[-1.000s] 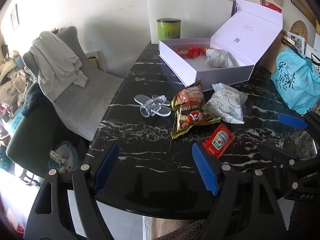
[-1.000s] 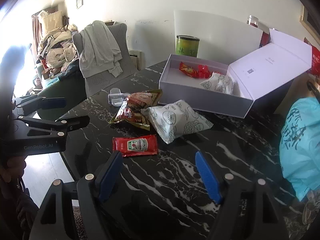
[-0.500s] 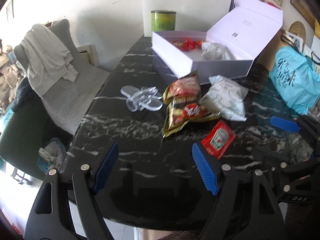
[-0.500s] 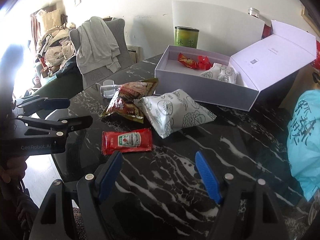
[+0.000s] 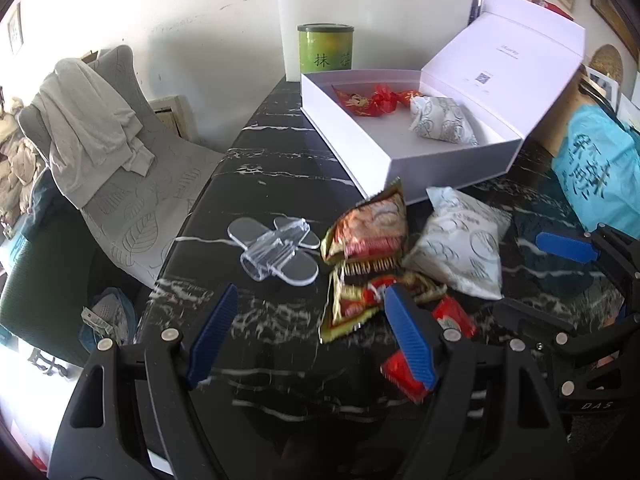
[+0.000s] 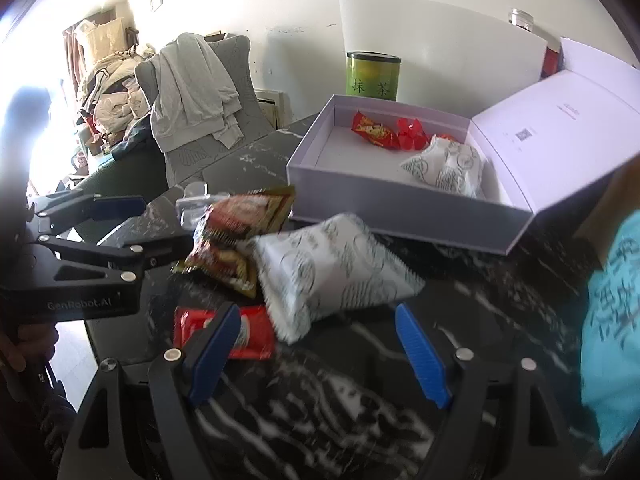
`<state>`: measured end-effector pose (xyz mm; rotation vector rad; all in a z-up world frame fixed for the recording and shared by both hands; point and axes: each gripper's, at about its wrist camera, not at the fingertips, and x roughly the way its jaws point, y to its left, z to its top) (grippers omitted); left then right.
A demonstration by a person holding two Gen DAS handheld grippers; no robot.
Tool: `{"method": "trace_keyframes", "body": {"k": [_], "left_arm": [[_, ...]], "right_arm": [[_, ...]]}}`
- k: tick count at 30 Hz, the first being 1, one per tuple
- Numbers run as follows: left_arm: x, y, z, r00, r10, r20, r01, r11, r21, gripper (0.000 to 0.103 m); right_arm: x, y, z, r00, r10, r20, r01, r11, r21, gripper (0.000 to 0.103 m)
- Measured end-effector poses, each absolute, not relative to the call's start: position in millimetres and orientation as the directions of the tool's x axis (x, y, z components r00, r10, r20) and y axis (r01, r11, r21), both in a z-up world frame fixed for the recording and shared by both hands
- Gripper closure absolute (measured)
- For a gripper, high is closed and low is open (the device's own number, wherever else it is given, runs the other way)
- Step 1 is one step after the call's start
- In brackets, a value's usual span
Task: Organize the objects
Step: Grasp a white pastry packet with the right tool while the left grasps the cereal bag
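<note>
Loose snacks lie on the black marble table (image 5: pixel 280 168), in front of the open white box (image 5: pixel 360 152): a white patterned pouch (image 6: pixel 332 272), two red-and-gold snack packets (image 5: pixel 368 228) overlapping each other just left of it, and a red ketchup sachet (image 6: pixel 248 332) nearest the table's front edge. A clear plastic piece (image 5: pixel 276 248) rests apart to the left of the packets. Inside the box are a second white pouch (image 5: pixel 440 120) and red wrapped sweets (image 5: pixel 376 100); a green tin (image 5: pixel 325 50) stands behind it, and a teal bag (image 5: pixel 600 168) sits at the right.

The right gripper (image 6: pixel 316 344) hovers low with its tongs spread wide and empty, the near corner of the white patterned pouch lying between the blue pads, the ketchup sachet partly hidden behind the left one. The left gripper (image 5: pixel 312 332) is likewise wide and empty, in front of the lower snack packet.

Probable step: approach to the white patterned pouch. Risks, as judged: the puffed pouch may slip or be crushed by a corner grip; closing could catch the sachet beneath; the two grippers, working near each other, may collide.
</note>
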<state>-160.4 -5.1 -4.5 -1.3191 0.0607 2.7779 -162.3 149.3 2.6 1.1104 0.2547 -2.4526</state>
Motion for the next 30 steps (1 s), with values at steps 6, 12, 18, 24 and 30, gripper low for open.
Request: {"method": "trace_keyframes", "body": {"k": [6,12,18,24,30], "left_arm": [[-182.0,-3.4,-5.0,-0.617,0.057,-0.785,-0.074,-0.997,-0.015,0.028],[-198.6,5.9,-5.8,-0.616,0.063,-0.785,-0.113,-0.994,0.009,0.028],[-212.9,12.7,-12.9,-0.603,0.096,-0.792,-0.142,-0.99,-0.012,0.028],[-218.4,16.7,-19.8,-0.582,0.12,-0.804,-0.161,-0.986,-0.03,0.028],[-219.7,17.4,-23.9,-0.584,0.103,-0.805,-0.148,-0.989,-0.019,0.025]], "right_arm": [[-191.3,152.4,7.3,-0.591,-0.323,-0.739,0.467,-0.884,0.013,0.017],[-212.0,146.4,2.0,-0.561,-0.354,-0.748,0.543,-0.84,-0.01,0.015],[-226.0,145.3,-3.0,-0.522,-0.388,-0.759,0.595,-0.804,0.001,0.007],[-235.1,141.9,-13.0,-0.453,-0.437,-0.778,0.646,-0.762,0.052,0.007],[-240.3,142.1,-25.8,-0.405,-0.458,-0.791,0.645,-0.757,0.108,0.007]]}}
